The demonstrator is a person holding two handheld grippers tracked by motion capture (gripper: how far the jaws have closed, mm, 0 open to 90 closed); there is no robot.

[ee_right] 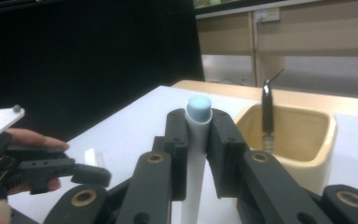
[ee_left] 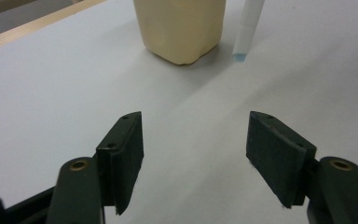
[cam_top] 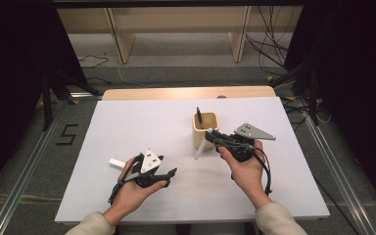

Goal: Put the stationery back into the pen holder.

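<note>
The high view looks forward and down over the whole worktop (cam_top: 127,122). Each claw camera sits close behind its own jaws: the left claw (ee_left: 195,154) faces the cup (ee_left: 182,28) ahead of it, and the right claw (ee_right: 196,140) camera shares that cup (ee_right: 303,140).

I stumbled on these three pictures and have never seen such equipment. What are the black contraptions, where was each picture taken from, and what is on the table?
A person sits at a white table holding a hand-operated gripper in each hand. One picture looks down from above; the other two come from small cameras riding on each gripper, looking along its black jaws. The right gripper is shut on a white marker with a blue end, next to a cream cup that holds a dark pen. The left gripper has its jaws open with nothing between them. A small white piece lies beside the left hand; what it is I cannot tell.
</note>
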